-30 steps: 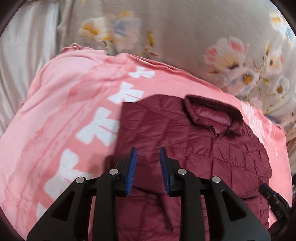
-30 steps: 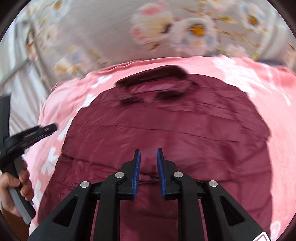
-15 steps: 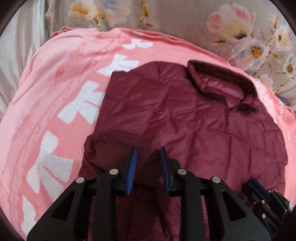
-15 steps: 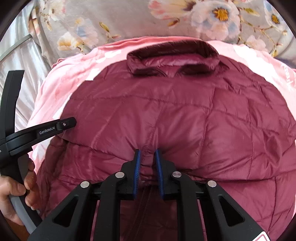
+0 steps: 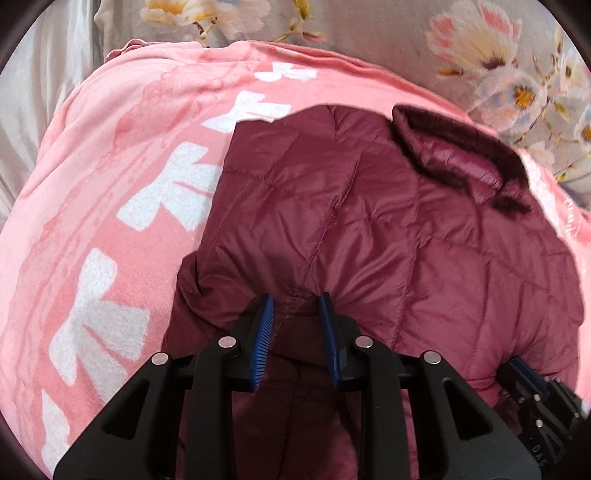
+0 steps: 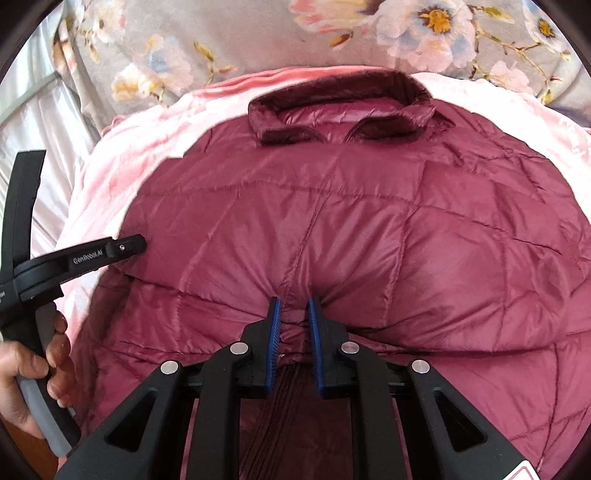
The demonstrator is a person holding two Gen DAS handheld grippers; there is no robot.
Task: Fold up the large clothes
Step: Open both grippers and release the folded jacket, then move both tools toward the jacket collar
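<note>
A maroon quilted jacket [image 5: 388, 221] lies front up on a pink blanket [image 5: 110, 184], its furry collar [image 5: 458, 158] at the far end. My left gripper [image 5: 295, 306] is shut on a puckered fold of the jacket's left side. In the right wrist view the jacket [image 6: 351, 221] fills the middle, with the collar [image 6: 340, 107] at the top. My right gripper [image 6: 293, 310] is shut on a bunched fold just above the zipper [image 6: 280, 391]. The doubled lower part rests on the jacket's body.
The blanket [image 6: 140, 155] covers a bed with a grey floral sheet [image 6: 258, 33] beyond it. A hand [image 6: 29, 365] holds the left gripper's handle at the left edge of the right wrist view. The right gripper's tip [image 5: 535, 391] shows at the left view's lower right.
Both grippers have come down toward the bed with the fold of jacket in them, and the jacket now looms larger. The right jaws have drawn slightly tighter on the fabric.
</note>
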